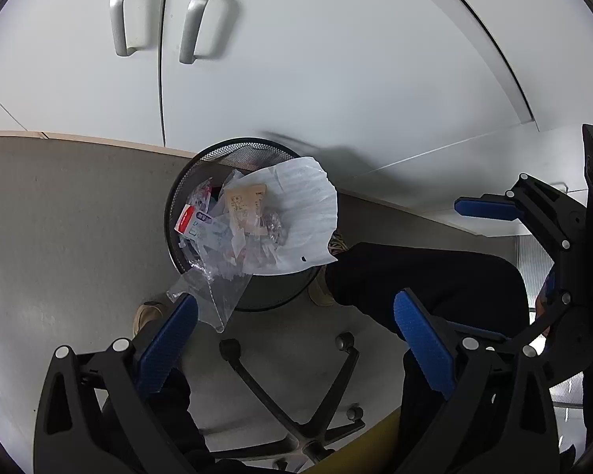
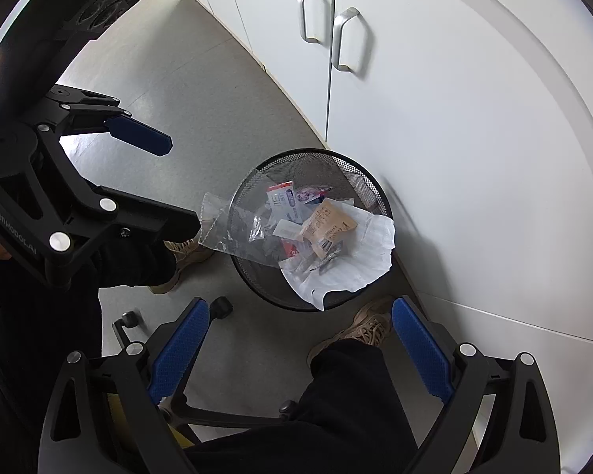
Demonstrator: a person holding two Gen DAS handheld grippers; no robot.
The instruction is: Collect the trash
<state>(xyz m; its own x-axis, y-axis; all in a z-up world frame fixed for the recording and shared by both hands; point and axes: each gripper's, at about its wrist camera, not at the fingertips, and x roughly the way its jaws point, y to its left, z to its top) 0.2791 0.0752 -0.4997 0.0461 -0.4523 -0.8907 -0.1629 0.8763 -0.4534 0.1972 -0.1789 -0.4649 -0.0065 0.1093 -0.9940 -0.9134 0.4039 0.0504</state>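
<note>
- Bin (image 1: 253,213) on floor by cabinet (image 1: 296,59), heaped with wrappers
- Clear bag (image 1: 213,288) droops over rim: light, limp, slippery; pinch the hanging corner
- White sheet (image 1: 308,205) soft, crumples
- Left tongs (image 1: 292,339) spread, empty; right tongs (image 2: 300,343) spread, empty
- Bin bottom hidden under litter; small print unreadable

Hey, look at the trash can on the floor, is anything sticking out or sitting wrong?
Yes. A clear plastic bag droops over the rim of the mesh wastebasket, partly outside it. A white sheet also overhangs the opposite rim. Both grippers are open and hold nothing.
</note>
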